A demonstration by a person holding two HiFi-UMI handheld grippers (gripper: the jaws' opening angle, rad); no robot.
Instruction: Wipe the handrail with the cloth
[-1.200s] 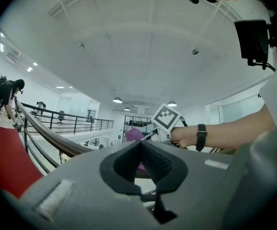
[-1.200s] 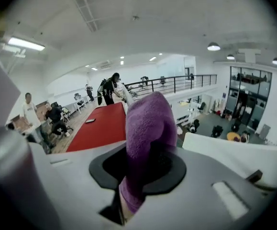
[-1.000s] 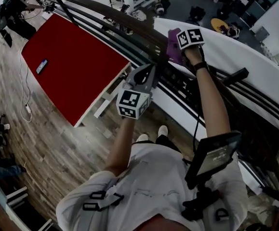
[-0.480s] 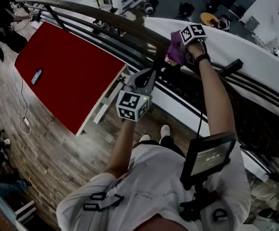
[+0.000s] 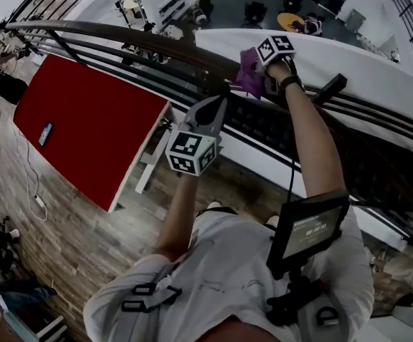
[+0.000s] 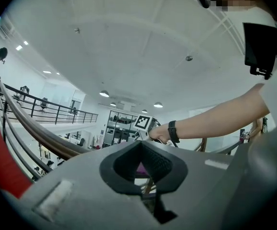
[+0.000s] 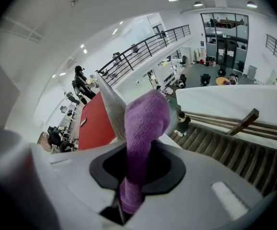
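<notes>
The dark wooden handrail [image 5: 156, 45] curves from upper left to the right in the head view. My right gripper [image 5: 257, 68] is shut on a purple cloth [image 5: 246, 75] and holds it against the top of the rail. In the right gripper view the cloth [image 7: 144, 123] stands up out of the jaws, with the handrail [image 7: 110, 110] just behind it. My left gripper [image 5: 215, 107] hangs just below the rail, left of the cloth, jaws together and holding nothing. In the left gripper view the handrail [image 6: 33, 128] sweeps in from the left.
A red panel [image 5: 85, 120] lies below the rail over a wood floor [image 5: 63, 234]. Black rail bars [image 5: 277, 130] and a white curved wall [image 5: 363, 66] run behind the rail. A tablet [image 5: 309, 230] hangs at the person's chest. Stairs [image 7: 224, 150] descend beyond the rail.
The head camera has swung, so the rail sits higher in view. My right gripper stays on the rail with the cloth. The left gripper has lifted slightly toward the rail.
</notes>
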